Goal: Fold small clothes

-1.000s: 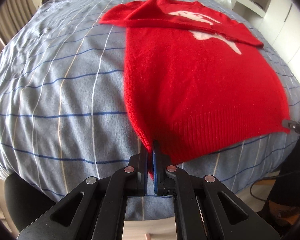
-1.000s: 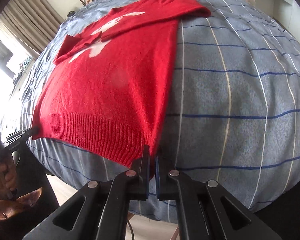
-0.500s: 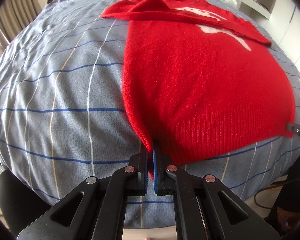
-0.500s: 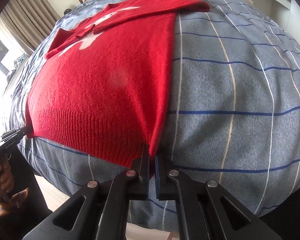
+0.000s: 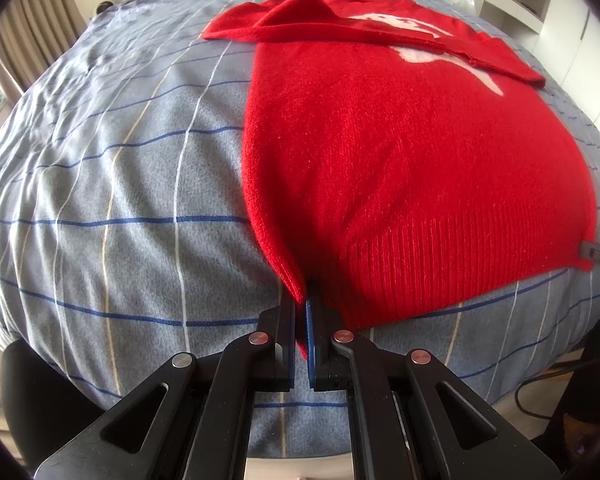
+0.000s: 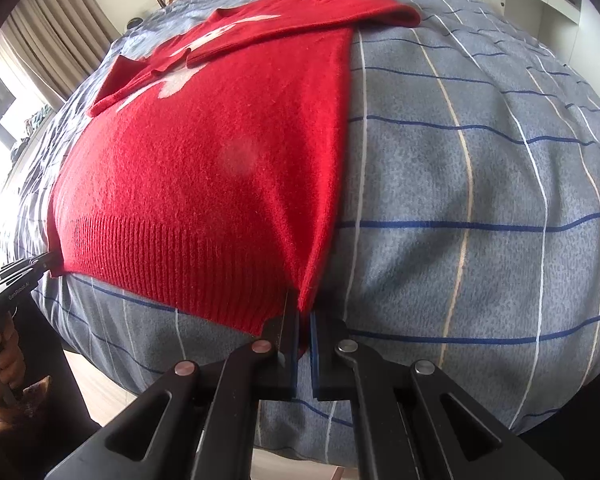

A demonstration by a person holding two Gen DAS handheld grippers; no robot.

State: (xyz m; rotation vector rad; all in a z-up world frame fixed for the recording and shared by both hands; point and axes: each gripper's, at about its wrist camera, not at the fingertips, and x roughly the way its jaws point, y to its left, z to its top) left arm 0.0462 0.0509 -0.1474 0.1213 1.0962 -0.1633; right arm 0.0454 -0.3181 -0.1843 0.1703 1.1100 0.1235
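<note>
My left claw (image 5: 303, 312) pinches the red sweater's (image 5: 400, 152) left hem corner, my right claw (image 6: 305, 320) pinches the right hem corner. Sweater lies flat on the bed (image 5: 120, 200), sleeves folded across its chest, hem near the bed's near edge.

Bed (image 5: 112, 184) under grey-blue cover with dark blue and white grid lines, creased toward 10 o'clock. Red sweater (image 5: 400, 152) lies flat on it from centre toward 2 o'clock, sleeves folded across chest, ribbed hem at near edge.
</note>
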